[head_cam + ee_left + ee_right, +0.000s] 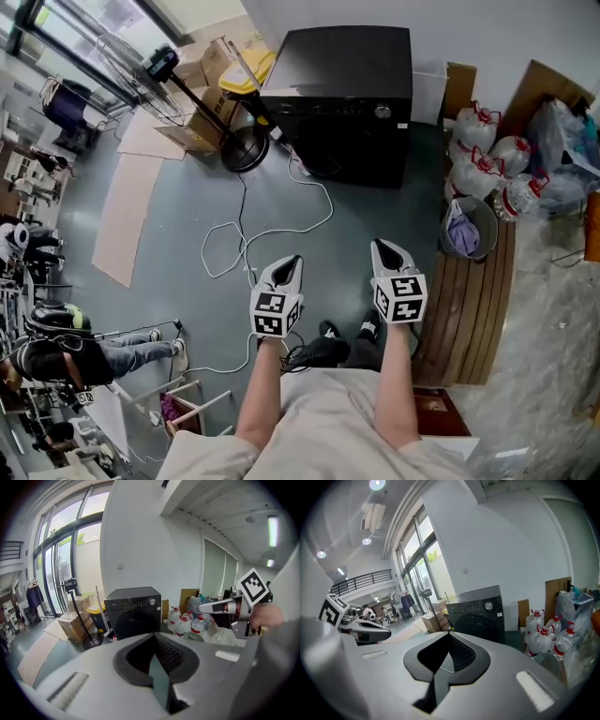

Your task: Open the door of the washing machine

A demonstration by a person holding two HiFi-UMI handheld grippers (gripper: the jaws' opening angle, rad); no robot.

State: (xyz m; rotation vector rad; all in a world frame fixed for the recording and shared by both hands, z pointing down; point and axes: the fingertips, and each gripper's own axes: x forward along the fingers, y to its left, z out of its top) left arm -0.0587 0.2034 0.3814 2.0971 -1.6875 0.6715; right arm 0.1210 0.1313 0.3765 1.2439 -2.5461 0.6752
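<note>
Trip hazards first. Over on the left, near the fan stand [242, 148], a white cable [246, 246] looped across the floor, right on my line to the washing machine [342, 94]. My guess was a foot could snag it on the way in.

My left claw [292, 261] was clenched shut with nothing in it. Same for my right claw [381, 246]. Both pointed at the machine, which sat well ahead against the back wall with its door [133, 623] closed. If I went at it clenched like that, I'd probably just bump the front panel instead of hooking anything.

On the right, the grey bin [466, 228] and the water jugs [487, 150] crowded that side of the machine, so a wide swing could clip them.

Hard to make out: I couldn't spot a handle or recess on the dark door from any view, and the head view showed the front badly foreshortened. Which way it hinged, no idea.
</note>
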